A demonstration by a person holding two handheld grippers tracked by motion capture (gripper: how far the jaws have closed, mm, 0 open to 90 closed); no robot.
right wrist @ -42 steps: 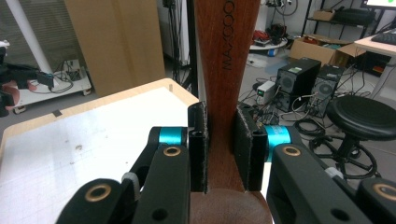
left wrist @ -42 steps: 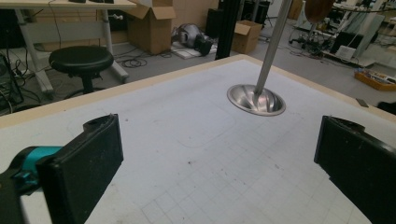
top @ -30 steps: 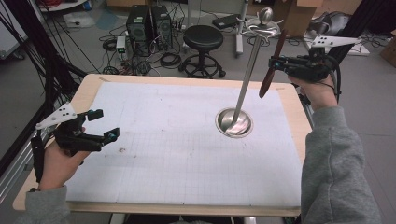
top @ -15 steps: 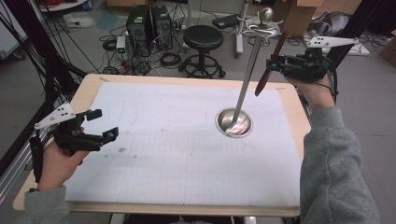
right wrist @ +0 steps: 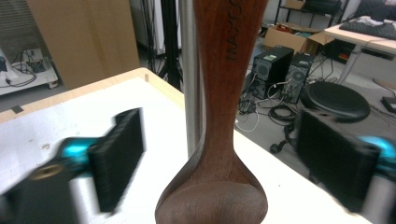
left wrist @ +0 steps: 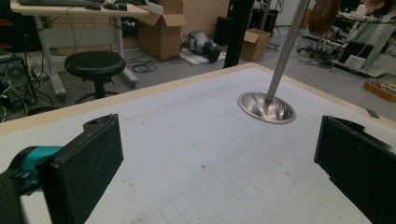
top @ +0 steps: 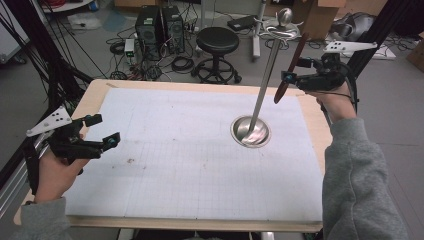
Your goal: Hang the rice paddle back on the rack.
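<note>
At the top centre of the high view a black round stool (top: pixel 217 40) stands on the grey floor (top: pixel 395 115), two black computer towers (top: pixel 161 27) left of it among tangled cables (top: pixel 182 64); cardboard boxes (left wrist: pixel 161 28) beyond.

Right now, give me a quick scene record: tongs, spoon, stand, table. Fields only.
left tongs: open, hovering over the mat's left edge
right tongs: open, jaws either side of the spoon, gaps both sides
wooden spoon: bowl down, beside the pole; its top attachment cannot be made out
stand: metal pole on a round base, right of centre
table: wooden rim, white grid mat
</note>
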